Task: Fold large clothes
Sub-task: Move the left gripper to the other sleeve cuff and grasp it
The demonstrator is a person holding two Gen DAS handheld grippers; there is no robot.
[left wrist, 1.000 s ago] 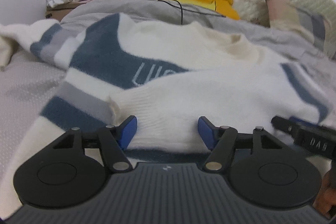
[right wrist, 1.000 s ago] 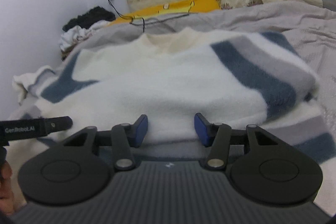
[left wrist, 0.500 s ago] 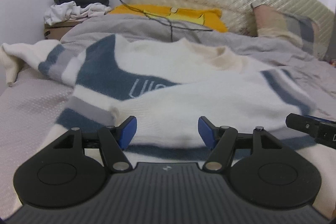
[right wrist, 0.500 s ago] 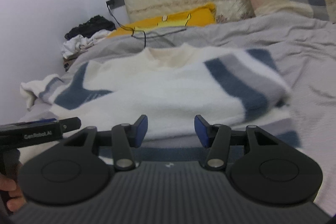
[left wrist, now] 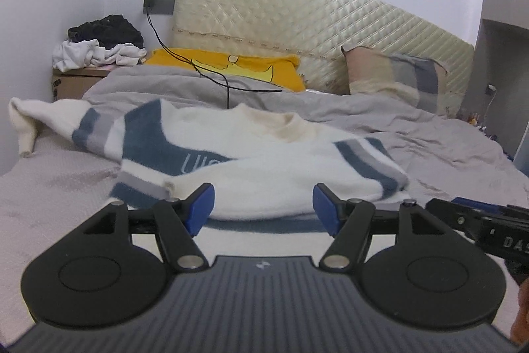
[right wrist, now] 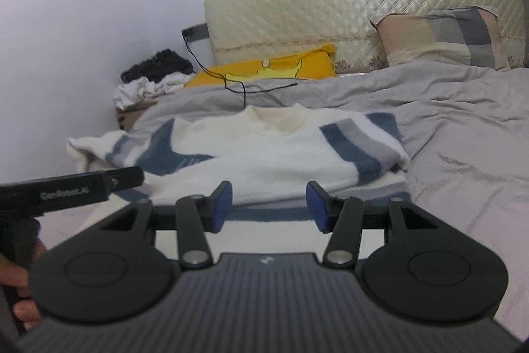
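Note:
A white fleece sweater (left wrist: pixel 271 164) with blue and grey stripes lies on the bed, its lower part folded up over the chest and its cream collar toward the headboard. One sleeve trails off to the left. My left gripper (left wrist: pixel 263 209) hangs open above the near fold, clear of the cloth, nothing between its blue pads. The sweater (right wrist: pixel 264 154) shows again in the right wrist view, with my right gripper (right wrist: pixel 268 206) open and empty in front of its near edge. Each gripper's body pokes into the other's view at the side.
A grey duvet (left wrist: pixel 413 134) covers the bed's right side. A yellow cushion (left wrist: pixel 238 65), a black cable (left wrist: pixel 211 75) and a checked pillow (left wrist: pixel 393 78) lie by the quilted headboard (left wrist: pixel 314 25). A cardboard box (left wrist: pixel 76 81) piled with clothes stands at the back left.
Both grippers have drawn back and risen from the sweater, which now looks smaller and farther off. The folded sweater itself has stayed put. Jaw openings look the same.

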